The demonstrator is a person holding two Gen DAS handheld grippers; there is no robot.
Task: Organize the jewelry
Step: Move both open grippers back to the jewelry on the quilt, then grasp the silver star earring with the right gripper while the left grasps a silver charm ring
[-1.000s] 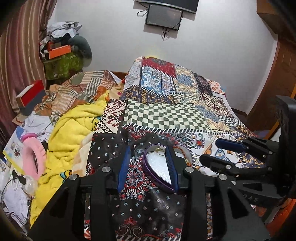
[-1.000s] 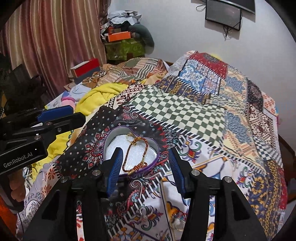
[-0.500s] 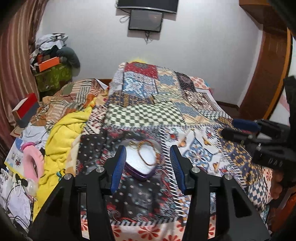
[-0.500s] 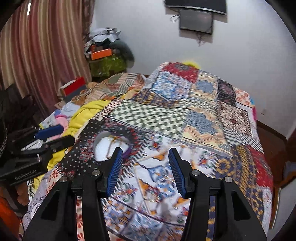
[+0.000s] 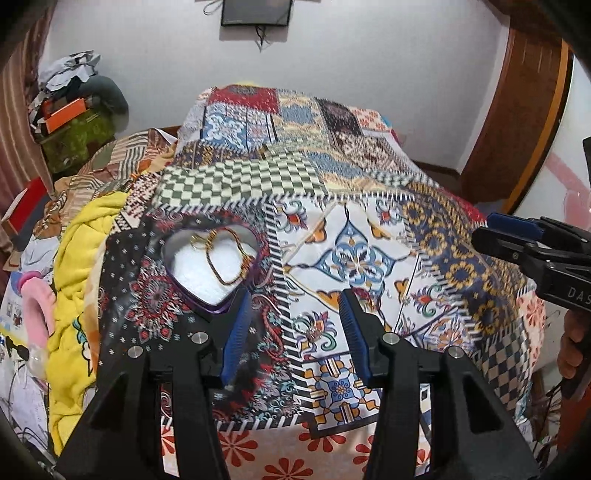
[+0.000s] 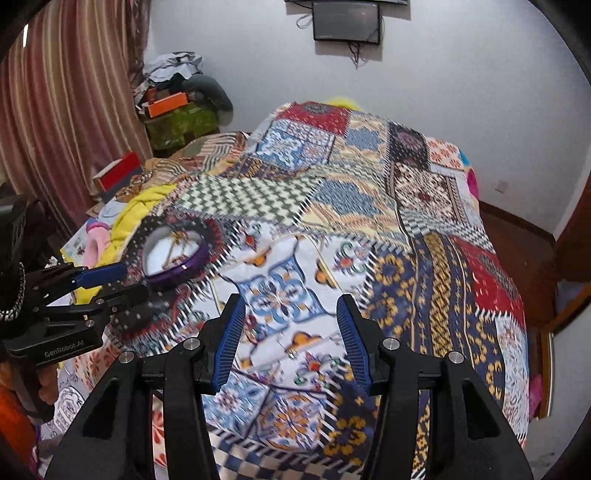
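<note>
A purple heart-shaped box [image 5: 207, 280] with white lining lies on the patchwork quilt [image 5: 354, 258], left of centre. A gold and brown chain [image 5: 225, 258] rests inside it. My left gripper [image 5: 294, 314] hangs open over the quilt just right of the box, with nothing between its blue pads. A tiny shiny piece [image 5: 313, 331] lies on the quilt between them, too small to identify. My right gripper [image 6: 290, 314] is open and empty over the quilt's blue-flower patch. In the right wrist view the box [image 6: 173, 258] sits far left, with the left gripper [image 6: 129, 282] in front of it.
A yellow blanket [image 5: 77, 280] and pink item [image 5: 33, 306] are heaped along the quilt's left side. Boxes and bags [image 6: 177, 114] pile up by the striped curtain [image 6: 62, 110]. A wooden door frame [image 5: 517, 110] stands right; a dark screen [image 6: 347, 20] hangs on the wall.
Both grippers drew back from the heart box and rose. The left one shifted to the right of the box, the right one moved further right. The chain stayed in the box.
</note>
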